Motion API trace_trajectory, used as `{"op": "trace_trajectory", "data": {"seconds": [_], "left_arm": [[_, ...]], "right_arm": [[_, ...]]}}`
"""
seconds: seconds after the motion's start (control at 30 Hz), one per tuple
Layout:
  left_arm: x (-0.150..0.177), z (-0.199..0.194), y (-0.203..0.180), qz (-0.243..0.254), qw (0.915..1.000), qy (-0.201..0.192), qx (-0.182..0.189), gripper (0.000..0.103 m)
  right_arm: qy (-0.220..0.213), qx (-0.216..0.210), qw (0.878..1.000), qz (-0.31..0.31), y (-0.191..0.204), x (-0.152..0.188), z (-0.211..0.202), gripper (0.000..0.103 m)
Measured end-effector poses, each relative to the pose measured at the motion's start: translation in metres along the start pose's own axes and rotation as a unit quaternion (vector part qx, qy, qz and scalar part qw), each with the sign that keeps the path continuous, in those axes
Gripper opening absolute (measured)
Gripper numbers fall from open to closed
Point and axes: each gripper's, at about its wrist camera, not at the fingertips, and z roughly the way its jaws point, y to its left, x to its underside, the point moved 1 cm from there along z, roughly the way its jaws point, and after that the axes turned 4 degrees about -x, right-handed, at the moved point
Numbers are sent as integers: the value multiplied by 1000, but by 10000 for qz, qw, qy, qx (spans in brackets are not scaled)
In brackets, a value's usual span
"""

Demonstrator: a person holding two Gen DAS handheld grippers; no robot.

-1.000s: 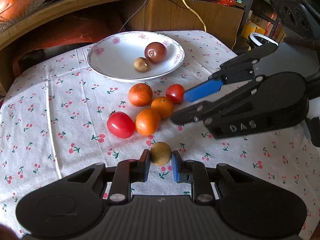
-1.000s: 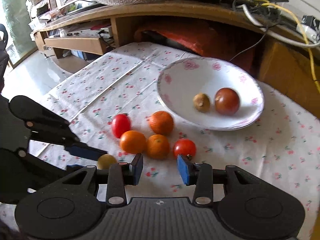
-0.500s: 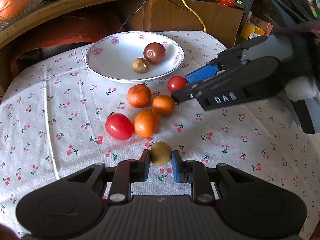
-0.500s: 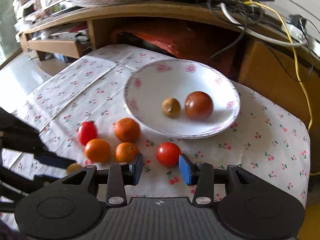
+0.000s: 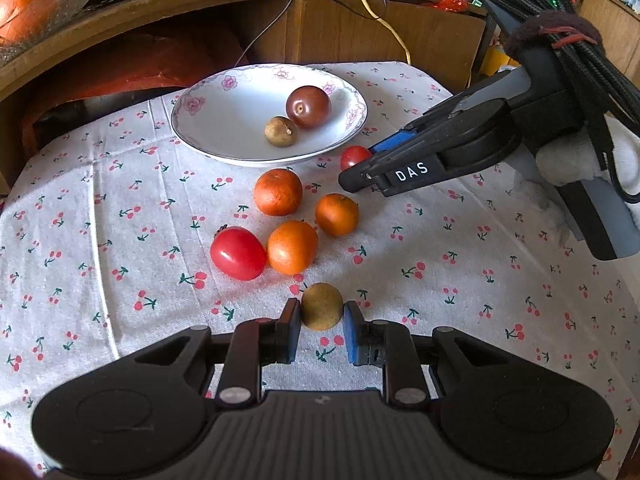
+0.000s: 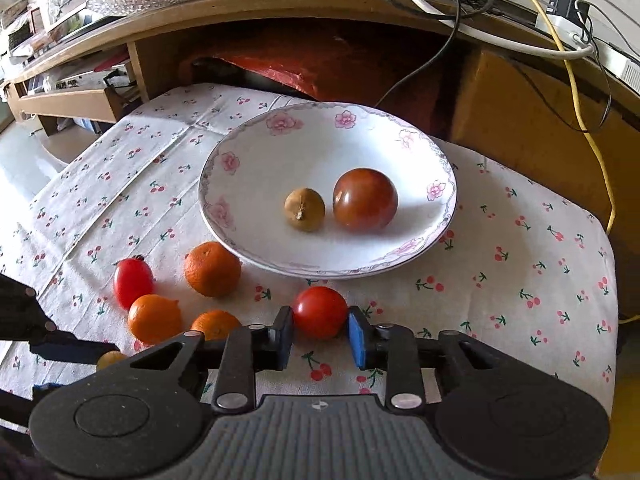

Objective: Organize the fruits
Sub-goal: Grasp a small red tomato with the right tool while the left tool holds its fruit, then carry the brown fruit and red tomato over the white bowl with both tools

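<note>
The right gripper (image 6: 320,332) is bracketed, pads touching or nearly so, around the small red tomato (image 6: 320,311) just off the plate's (image 6: 240,240) near rim, while a brown fruit (image 5: 322,306) is flanked by the left gripper (image 5: 322,326) mid-tablecloth; neither grip is confirmed.

Both wrist views sit low and close over the tablecloth (image 5: 120,208) — facing, from opposite sides, the shared plate (image 6: 240,208)

Bright daylight from the upper left, soft short shadows right of the fruit, white glare on the plate (image 6: 240,184), recess under the shelf dim, strong fisheye bending at edges, focus sharp.
</note>
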Motion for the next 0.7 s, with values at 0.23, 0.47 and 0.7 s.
{"op": "trace_trajectory", "data": {"seconds": [0.23,0.47,0.7], "left_arm": [[-3,0,-3,47,9999,49,-95,31],[-12,-7,1,-2,9998,-83,-157,31],[-9,-9,-3,25,9999,-8,-104,30]], "right_arm": [[111,-130,9998,-55,6,4,-7,24],[215,-286,9992,-174,17,11,-18,23],[349,-441,9978,-342,31,20,-25,23]]}}
